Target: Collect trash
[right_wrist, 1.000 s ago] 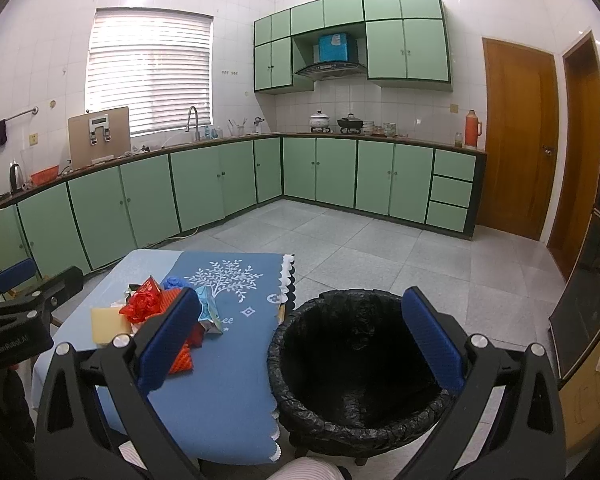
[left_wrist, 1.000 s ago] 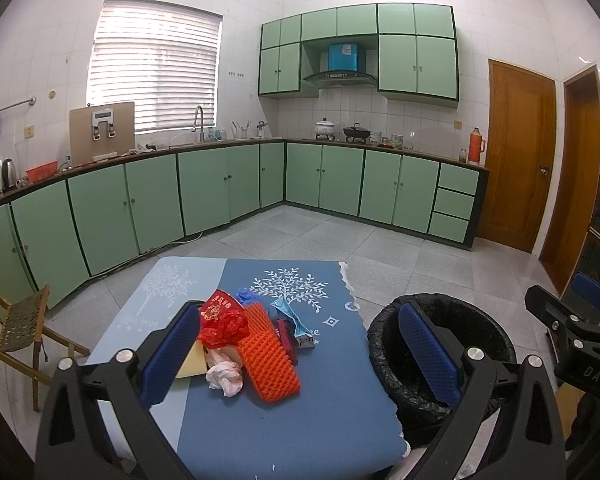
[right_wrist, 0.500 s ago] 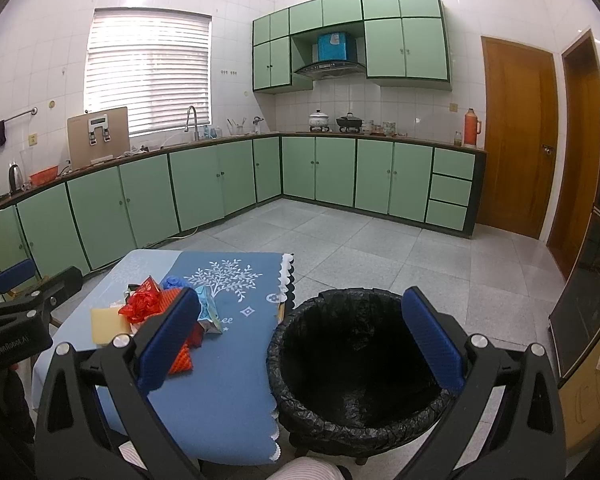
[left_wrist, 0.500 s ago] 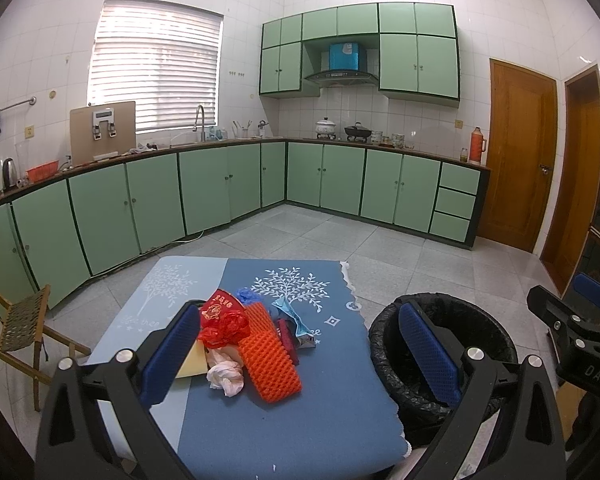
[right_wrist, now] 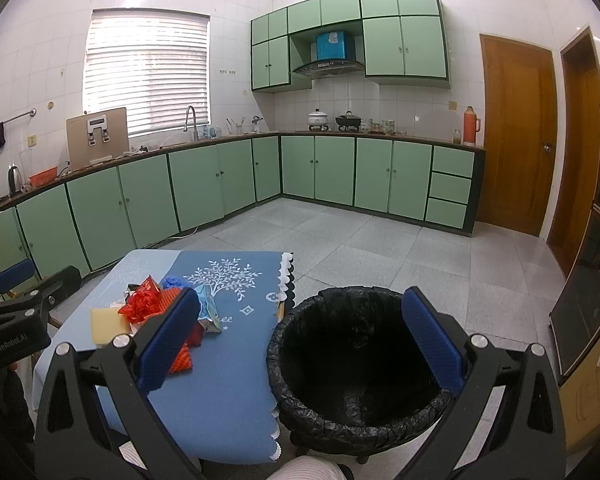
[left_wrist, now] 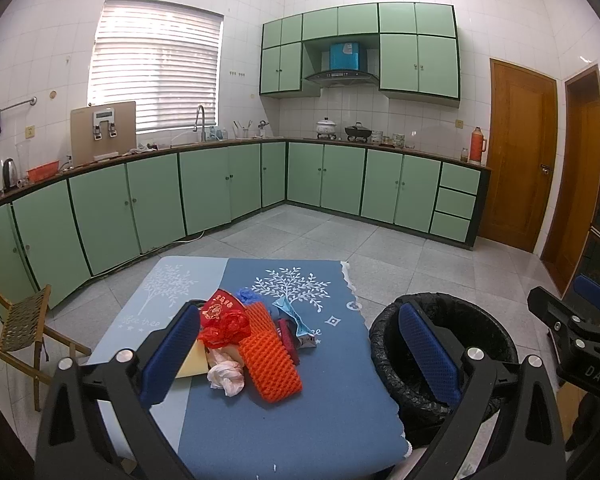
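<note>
We hold both grippers above a small pile of trash on the table, with the bin beside it.

The trash (left_wrist: 252,344) lies on the blue tablecloth (left_wrist: 300,408), near the middle, and the black-lined bin (right_wrist: 356,364) stands on the floor just beside the table edge. We judge everything light and soft: the orange foam net (left_wrist: 270,360) will squeeze easily, the white crumpled tissue (left_wrist: 226,372) and red wrapper (left_wrist: 222,320) may slip, so we should pinch each at its thickest fold. Our left gripper (left_wrist: 300,352) has its fingers wide apart and touches nothing; our right gripper (right_wrist: 300,344) is also wide apart and empty, over the bin.
</note>
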A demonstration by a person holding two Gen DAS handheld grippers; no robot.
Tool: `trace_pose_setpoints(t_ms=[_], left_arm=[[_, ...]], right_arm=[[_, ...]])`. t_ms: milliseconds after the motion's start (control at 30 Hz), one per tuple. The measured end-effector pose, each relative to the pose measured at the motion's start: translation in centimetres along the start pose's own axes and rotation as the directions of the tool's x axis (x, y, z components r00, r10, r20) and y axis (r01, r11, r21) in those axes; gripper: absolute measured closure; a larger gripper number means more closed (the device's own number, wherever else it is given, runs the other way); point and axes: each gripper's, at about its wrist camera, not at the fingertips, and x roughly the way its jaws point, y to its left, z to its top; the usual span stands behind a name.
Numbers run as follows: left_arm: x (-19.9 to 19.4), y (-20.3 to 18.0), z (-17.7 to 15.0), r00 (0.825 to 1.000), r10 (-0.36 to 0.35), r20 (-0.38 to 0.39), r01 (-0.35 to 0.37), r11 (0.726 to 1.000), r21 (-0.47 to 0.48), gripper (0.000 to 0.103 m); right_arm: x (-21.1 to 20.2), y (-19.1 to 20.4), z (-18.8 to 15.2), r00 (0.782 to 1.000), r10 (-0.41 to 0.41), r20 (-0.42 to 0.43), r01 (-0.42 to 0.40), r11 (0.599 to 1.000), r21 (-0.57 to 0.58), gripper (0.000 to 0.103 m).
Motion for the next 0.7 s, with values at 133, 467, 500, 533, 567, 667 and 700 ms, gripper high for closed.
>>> trace_pose_setpoints(t_ms=[133, 467, 500, 533, 567, 667, 700], left_arm=[[0.03, 0.03, -0.10, 1.000, 0.000, -0.002, 0.000, 1.000, -0.001, 0.006], [0.09, 0.15, -0.13, 1.000, 0.001, -0.005, -0.001, 1.000, -0.001, 0.006], [0.10, 0.16, -0.08, 1.000, 0.001, -0.005, -0.001, 1.000, -0.001, 0.006], [0.10, 0.19, -0.10, 1.000, 0.001, -0.006, -0.001, 1.000, -0.001, 0.006], [0.10, 0.22, -0.10, 1.000, 0.001, -0.006, -0.001, 1.000, -0.002, 0.006], [0.11, 0.17, -0.10, 1.000, 0.001, -0.006, -0.001, 1.000, 0.000, 0.006], [0.10, 0.18, -0.11, 1.000, 0.000, -0.007, 0.000, 1.000, -0.001, 0.006]], right_arm=[[0.02, -0.03, 0.00, 1.000, 0.001, -0.004, -0.001, 1.000, 0.003, 0.005], [0.01, -0.12, -0.07, 1.000, 0.003, -0.006, -0.003, 1.000, 0.006, 0.005], [0.02, -0.13, -0.07, 1.000, 0.003, -0.006, -0.003, 1.000, 0.006, 0.005], [0.01, -0.13, -0.09, 1.000, 0.003, -0.006, -0.003, 1.000, 0.006, 0.005], [0.00, -0.14, -0.09, 1.000, 0.003, -0.007, -0.003, 1.000, 0.006, 0.005], [0.03, -0.01, -0.18, 1.000, 0.003, -0.008, -0.003, 1.000, 0.006, 0.005], [0.05, -0.01, -0.20, 1.000, 0.004, -0.008, -0.004, 1.000, 0.007, 0.005]])
